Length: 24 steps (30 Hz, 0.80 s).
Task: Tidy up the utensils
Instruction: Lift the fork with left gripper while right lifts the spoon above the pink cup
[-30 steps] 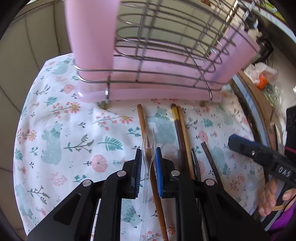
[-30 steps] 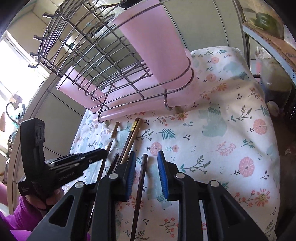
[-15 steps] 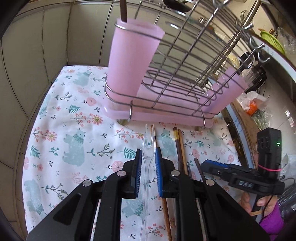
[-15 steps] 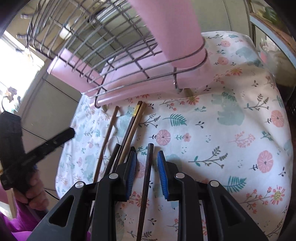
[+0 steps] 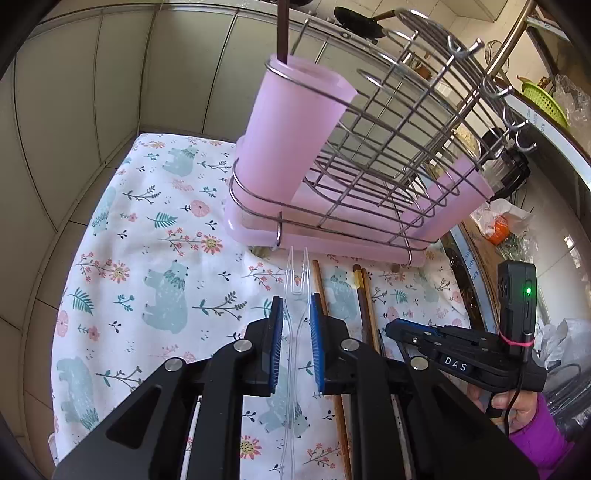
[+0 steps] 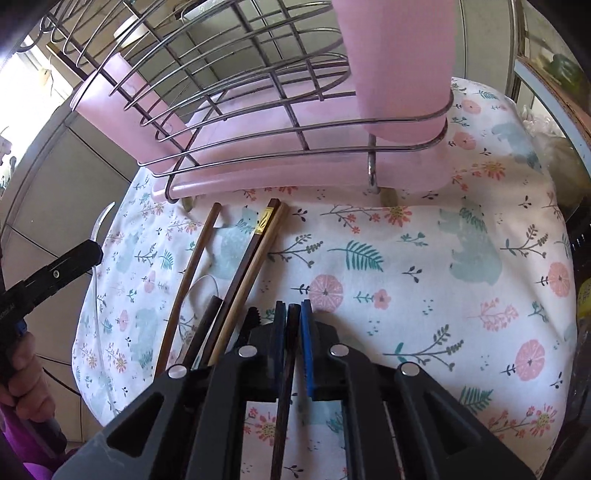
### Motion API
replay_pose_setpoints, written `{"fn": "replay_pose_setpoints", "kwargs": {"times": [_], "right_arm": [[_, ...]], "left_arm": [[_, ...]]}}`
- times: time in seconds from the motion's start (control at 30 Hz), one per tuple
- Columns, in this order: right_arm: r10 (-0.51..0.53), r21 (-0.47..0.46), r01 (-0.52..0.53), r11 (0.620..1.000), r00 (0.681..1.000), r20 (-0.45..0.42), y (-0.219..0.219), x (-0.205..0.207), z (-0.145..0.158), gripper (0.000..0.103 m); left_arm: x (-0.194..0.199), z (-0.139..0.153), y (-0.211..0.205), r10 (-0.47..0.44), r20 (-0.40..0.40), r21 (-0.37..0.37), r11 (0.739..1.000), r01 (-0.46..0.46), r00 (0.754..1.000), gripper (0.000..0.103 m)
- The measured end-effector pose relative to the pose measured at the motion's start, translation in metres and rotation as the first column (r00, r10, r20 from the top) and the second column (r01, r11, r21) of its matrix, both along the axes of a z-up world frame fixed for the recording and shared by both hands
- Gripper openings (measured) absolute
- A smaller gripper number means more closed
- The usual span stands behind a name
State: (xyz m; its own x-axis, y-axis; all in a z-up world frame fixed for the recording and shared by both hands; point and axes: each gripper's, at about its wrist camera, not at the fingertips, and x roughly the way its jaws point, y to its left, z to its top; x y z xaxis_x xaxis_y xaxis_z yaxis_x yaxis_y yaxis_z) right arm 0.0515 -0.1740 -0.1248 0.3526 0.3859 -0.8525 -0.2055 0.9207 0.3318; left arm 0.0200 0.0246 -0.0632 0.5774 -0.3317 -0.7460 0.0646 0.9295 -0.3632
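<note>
Left gripper [image 5: 296,325] clamped on a clear plastic fork [image 5: 295,295], tines pointing far, toward the rack; the fork is off the cloth. Right gripper [image 6: 293,325]: jaws have just been closing and are now clenched on a dark chopstick [image 6: 286,369], which runs back under the gripper body.

View differences: only the left wrist view shows the top of the left pink cup [image 5: 291,125], with one dark stick [image 5: 283,29] standing in it, plus the hooks on the rack's far side and counter clutter at right. Only the right wrist view shows the loose utensils on the floral cloth [image 6: 424,266] clearly.

Count, right wrist view: four more sticks lie left of the gripped one, namely one brown [image 6: 192,273], one dark with a gold band [image 6: 251,258], one light wood [image 6: 255,280], one short dark [image 6: 205,328]. A dark toothed tip [image 6: 253,319] sits beside the gripper; can't identify it. One wire rack [image 6: 236,110] with a pink tray, two pink cups, at the far edge of the surface.

Versus a second ago: the left gripper has lifted and the fork with it, so the rack now shows whole, where before only its base did. The right gripper was open astride the dark chopstick and has dropped closer to the cloth.
</note>
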Motion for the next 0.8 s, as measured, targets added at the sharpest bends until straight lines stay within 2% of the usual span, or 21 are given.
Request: {"fn": "replay_pose_setpoints", "kwargs": {"times": [0.13, 0.43, 0.63, 0.8], "right_arm": [[-0.022, 0.055, 0.021, 0.998, 0.999, 0.031, -0.012, -0.004, 0.009, 0.006], [-0.097, 0.180, 0.058, 0.982, 0.972, 0.213, -0.041, -0.020, 0.058, 0.006], [-0.148, 0.250, 0.064, 0.966, 0.932, 0.332, -0.057, -0.031, 0.093, 0.006], [-0.175, 0.265, 0.057, 0.963, 0.876, 0.450, -0.067, -0.037, 0.132, 0.006]], "left_arm": [[-0.003, 0.003, 0.004, 0.012, 0.018, -0.011, 1.000, -0.012, 1.000, 0.014], [-0.011, 0.024, 0.013, 0.059, 0.110, -0.055, 0.997, -0.054, 0.992, 0.014], [-0.020, 0.045, 0.020, 0.097, 0.196, -0.104, 0.991, -0.078, 0.976, 0.014], [-0.023, 0.070, 0.028, 0.126, 0.269, -0.123, 0.988, -0.096, 0.955, 0.014]]}}
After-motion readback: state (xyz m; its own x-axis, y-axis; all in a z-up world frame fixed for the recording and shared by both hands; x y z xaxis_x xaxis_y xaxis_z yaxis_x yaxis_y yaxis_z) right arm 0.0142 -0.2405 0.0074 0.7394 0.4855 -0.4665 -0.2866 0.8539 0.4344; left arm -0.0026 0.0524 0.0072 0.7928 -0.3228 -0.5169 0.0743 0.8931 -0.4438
